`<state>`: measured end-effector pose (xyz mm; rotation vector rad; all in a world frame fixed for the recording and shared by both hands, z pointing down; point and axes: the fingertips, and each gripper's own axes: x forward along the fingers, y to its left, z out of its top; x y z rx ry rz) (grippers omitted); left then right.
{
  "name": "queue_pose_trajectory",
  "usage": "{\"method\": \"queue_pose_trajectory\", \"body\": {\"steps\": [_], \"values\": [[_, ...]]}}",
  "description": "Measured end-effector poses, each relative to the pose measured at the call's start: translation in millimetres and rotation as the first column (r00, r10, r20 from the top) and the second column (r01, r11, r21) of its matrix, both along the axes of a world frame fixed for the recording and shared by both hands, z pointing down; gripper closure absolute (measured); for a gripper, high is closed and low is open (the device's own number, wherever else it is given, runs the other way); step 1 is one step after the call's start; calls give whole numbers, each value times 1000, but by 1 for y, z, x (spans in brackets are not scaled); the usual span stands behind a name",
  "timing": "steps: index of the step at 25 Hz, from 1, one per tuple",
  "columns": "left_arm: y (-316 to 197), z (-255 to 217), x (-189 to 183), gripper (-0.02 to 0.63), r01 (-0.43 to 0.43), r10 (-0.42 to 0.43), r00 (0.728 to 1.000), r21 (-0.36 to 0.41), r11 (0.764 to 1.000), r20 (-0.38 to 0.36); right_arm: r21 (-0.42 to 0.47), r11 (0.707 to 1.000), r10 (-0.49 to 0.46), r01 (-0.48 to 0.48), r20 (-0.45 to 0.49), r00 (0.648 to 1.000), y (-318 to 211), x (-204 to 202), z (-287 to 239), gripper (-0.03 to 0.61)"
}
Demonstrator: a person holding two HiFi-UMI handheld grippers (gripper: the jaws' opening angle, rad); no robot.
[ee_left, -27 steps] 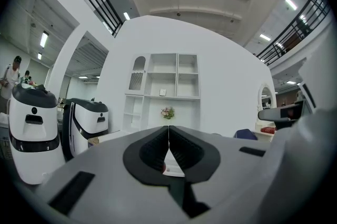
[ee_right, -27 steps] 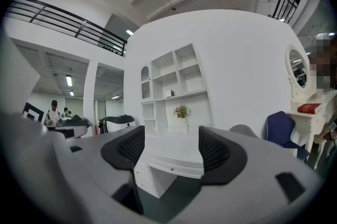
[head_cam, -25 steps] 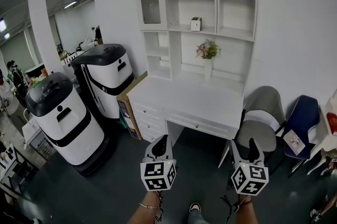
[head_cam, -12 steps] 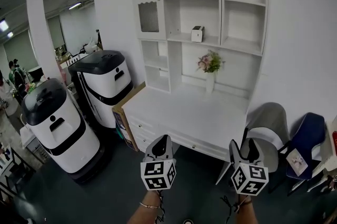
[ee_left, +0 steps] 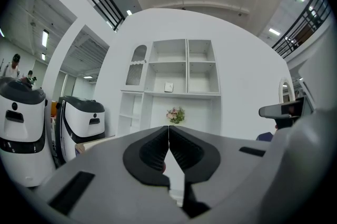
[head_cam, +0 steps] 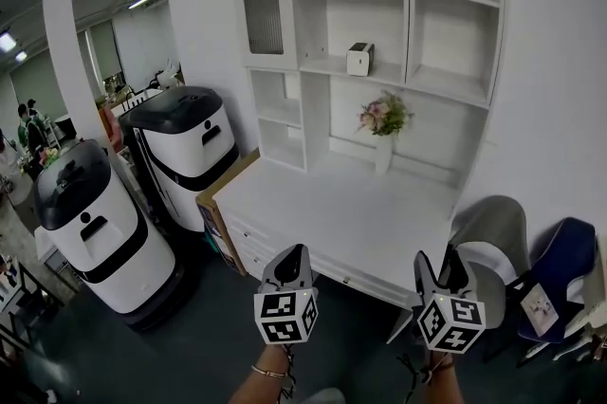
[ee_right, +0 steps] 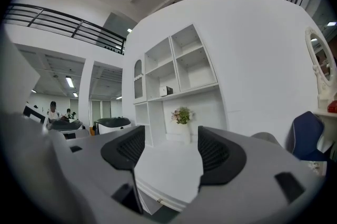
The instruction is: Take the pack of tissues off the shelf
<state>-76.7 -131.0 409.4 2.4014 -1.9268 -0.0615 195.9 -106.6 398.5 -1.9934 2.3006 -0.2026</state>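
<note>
The small white pack of tissues (head_cam: 359,59) stands on the middle shelf of the white shelf unit (head_cam: 370,70) above the desk; it also shows as the pack of tissues (ee_left: 168,87) and the pack of tissues (ee_right: 166,91). My left gripper (head_cam: 293,256) is shut with nothing in it, held low in front of the desk. My right gripper (head_cam: 444,266) is open and holds nothing, level with the left one. Both are far short of the shelf.
A vase of flowers (head_cam: 383,122) stands on the white desk (head_cam: 332,212) below the shelf. Two white-and-black robots (head_cam: 180,141) stand left of the desk beside a cardboard box (head_cam: 220,203). A grey chair (head_cam: 493,241) and a blue chair (head_cam: 560,269) are at right.
The shelf and desk have grown larger and shifted right in the head view as I come nearer. Both grippers keep their places and jaw states.
</note>
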Motion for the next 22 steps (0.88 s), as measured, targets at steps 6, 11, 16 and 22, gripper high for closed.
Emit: {"method": "queue_pose_trajectory", "body": {"steps": [6, 11, 16, 22], "values": [[-37, 1, 10, 595, -10, 10, 1000, -6, 1000, 8, -11, 1000, -15, 15, 2, 1000, -34, 0, 5, 261], [-80, -8, 16, 595, -21, 21, 1000, 19, 1000, 4, 0, 1000, -14, 14, 2, 1000, -73, 1, 2, 259], [-128, -22, 17, 595, -23, 23, 1000, 44, 999, 1, 16, 999, -27, 27, -20, 999, -124, -3, -12, 258], [-195, -37, 12, 595, -19, 19, 1000, 61, 998, 3, 42, 999, -19, 20, -27, 999, -190, -5, -31, 253]]}}
